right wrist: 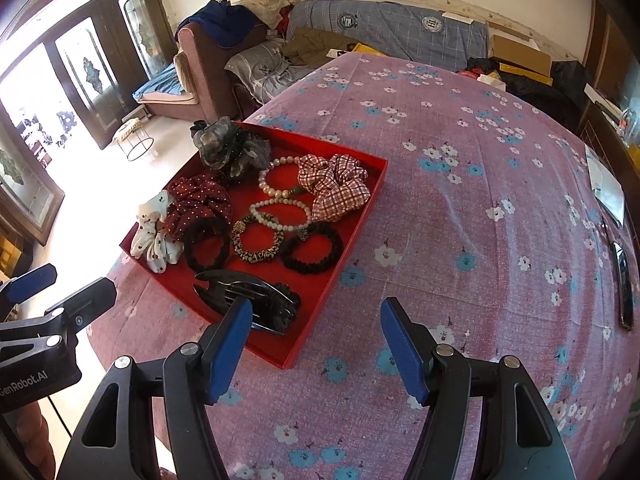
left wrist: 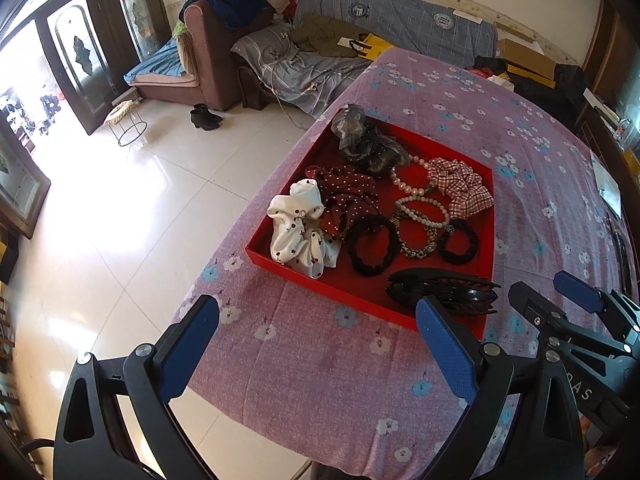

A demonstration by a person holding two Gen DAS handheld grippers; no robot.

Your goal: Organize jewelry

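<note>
Left wrist view: I hold both tools, left tool [left wrist: 318, 340] and right tool [right wrist: 316, 344], open and empty. Shallow red cardboard tray [left wrist: 486, 248] sits near the worktop's left edge; the long black plastic claw clip [left wrist: 440, 290] may snag neighbouring hair ties.

tray [left wrist: 304, 152]: matt red | hair claw [left wrist: 440, 290]: glossy plastic (black) | scrunchies [left wrist: 296, 228]: cloth

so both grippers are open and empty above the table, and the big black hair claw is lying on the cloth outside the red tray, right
Not quite. The hair claw lies inside the red tray, at its near corner, not on the cloth; the right wrist view shows it within the tray's walls. The rest holds: the left gripper and right gripper are both open and empty.
</note>
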